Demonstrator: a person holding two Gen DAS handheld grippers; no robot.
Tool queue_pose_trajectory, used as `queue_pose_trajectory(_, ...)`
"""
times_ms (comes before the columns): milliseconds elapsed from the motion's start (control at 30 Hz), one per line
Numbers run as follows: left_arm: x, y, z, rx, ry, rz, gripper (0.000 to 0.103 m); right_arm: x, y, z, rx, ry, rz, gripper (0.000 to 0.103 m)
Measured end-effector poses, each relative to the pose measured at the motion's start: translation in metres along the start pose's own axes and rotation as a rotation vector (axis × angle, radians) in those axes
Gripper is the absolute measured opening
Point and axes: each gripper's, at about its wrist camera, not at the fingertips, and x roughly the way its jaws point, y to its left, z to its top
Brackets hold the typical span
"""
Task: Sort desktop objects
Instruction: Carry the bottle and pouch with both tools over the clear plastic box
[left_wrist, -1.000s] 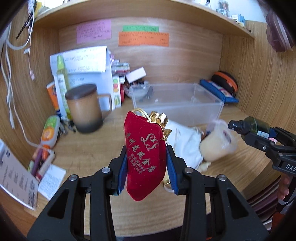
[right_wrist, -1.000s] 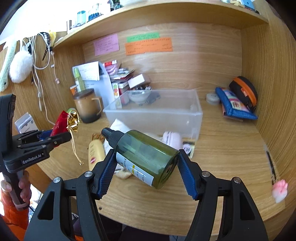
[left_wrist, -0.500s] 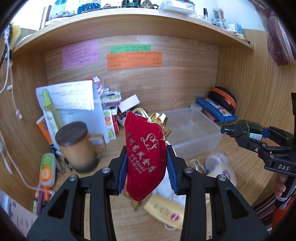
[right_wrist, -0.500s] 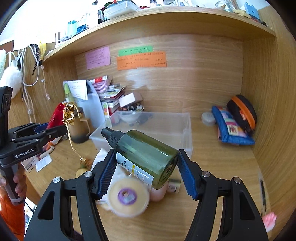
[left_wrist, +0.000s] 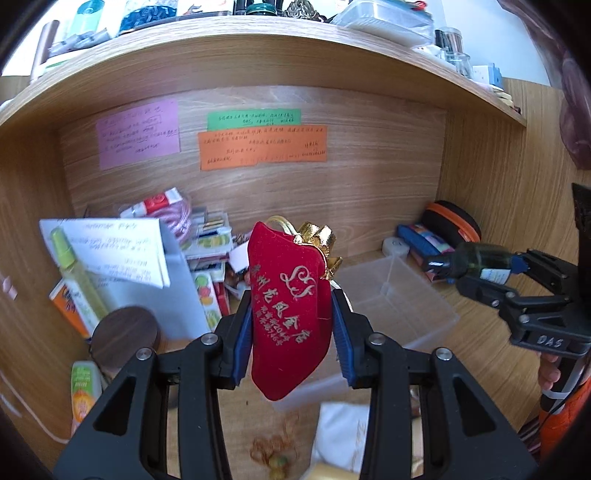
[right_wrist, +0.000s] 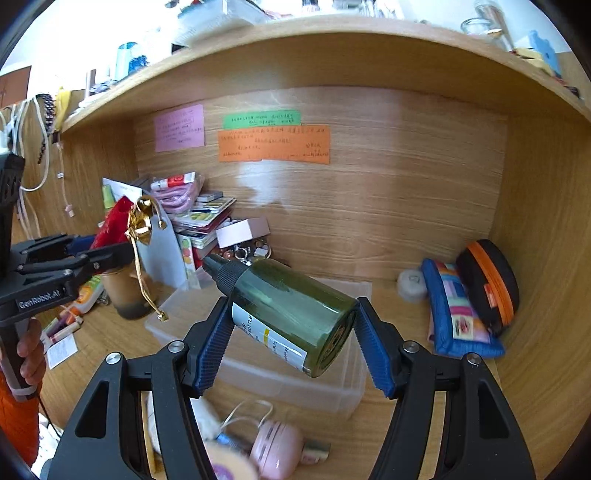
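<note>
My left claw (left_wrist: 291, 328) grips a red pouch (left_wrist: 288, 314), my right claw (right_wrist: 293, 339) a green bottle (right_wrist: 288, 310); below both, the clear bin (right_wrist: 258, 373) looks empty.

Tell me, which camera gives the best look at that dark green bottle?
The right wrist view: the green bottle fills its centre, tilted between the right gripper fingers, black cap and white label readable. The left wrist view shows it only small and blurred near the right edge.
</note>
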Motion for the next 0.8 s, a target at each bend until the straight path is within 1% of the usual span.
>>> queue_pose_trajectory(200, 0.023, 0.003, 0.017, 0.008, 0.017, -0.017, 0.038, 0.034, -0.01, 0.012, -0.012, 0.054, -0.003, 0.062)
queue_pose_trajectory(367, 0.048, 0.006, 0.022, 0.008, 0.062, -0.034, 0.038, 0.069, -0.015, 0.014, -0.035, 0.119, -0.024, 0.062)
queue_pose_trajectory(567, 0.089, 0.009, 0.015, 0.02, 0.158, -0.065, 0.038, 0.102, -0.021, 0.009, -0.045, 0.195, -0.029, 0.062)
queue_pose_trajectory(800, 0.125, 0.007, 0.003, 0.031, 0.258, -0.103, 0.038, 0.135, -0.023, 0.0, -0.094, 0.28, -0.053, 0.062)
